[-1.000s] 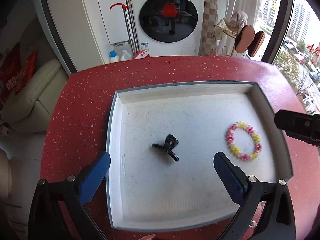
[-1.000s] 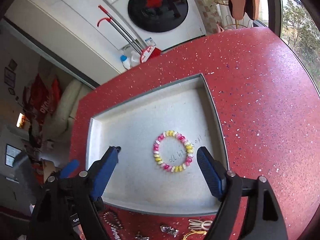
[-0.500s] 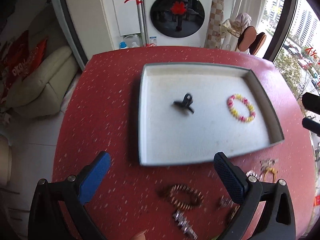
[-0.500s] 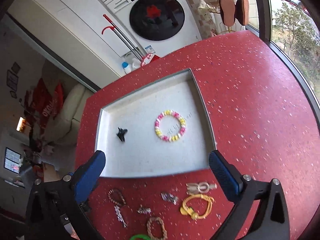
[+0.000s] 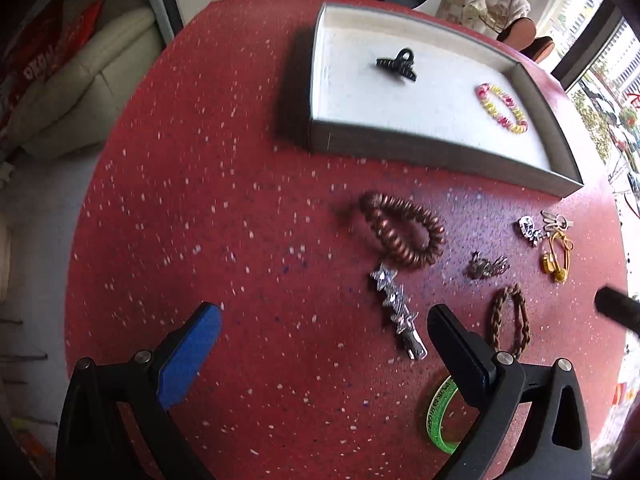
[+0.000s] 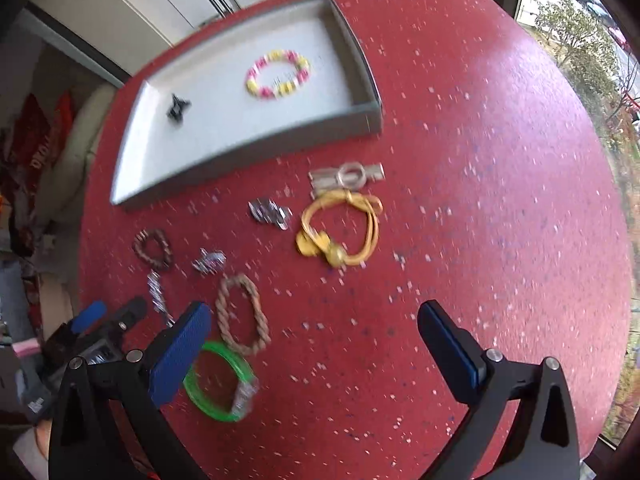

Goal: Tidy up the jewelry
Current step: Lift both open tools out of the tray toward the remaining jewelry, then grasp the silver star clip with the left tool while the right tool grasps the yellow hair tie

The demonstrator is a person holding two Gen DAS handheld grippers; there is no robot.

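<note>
The left gripper (image 5: 322, 334) hangs wide open and empty over the near part of the red bench (image 5: 192, 184); the right gripper (image 6: 314, 338) is likewise spread and holds nothing, above bare bench toward the right edge.

The main risks, as I judge them: the loose pieces lie crowded, so fingers closing on one could drag or flick a neighbour, and a thin flat piece may slip out of the pads on the hard top. Both views are smeared with motion, so a descent begun now could land off target.

Just ahead of the left gripper's right finger lies a silver clip (image 5: 398, 312), nearly touching it, and a green bangle (image 5: 440, 412) sits partly hidden under that finger. A braided band (image 5: 510, 320) lies beside the clip to the right. Farther out are a copper bead bracelet (image 5: 400, 230), a small dark charm (image 5: 486, 266), a silver brooch (image 5: 530, 230) and a yellow cord (image 5: 558, 254) toward the right edge.

In the right wrist view the bangle and braided band lie by that gripper's left finger, the yellow cord well ahead between the fingers.

The tray (image 5: 400, 148) stands at the far side of the bench and holds a black claw clip (image 5: 398, 64) and a pink-yellow bracelet (image 5: 502, 108), well apart from each other
</note>
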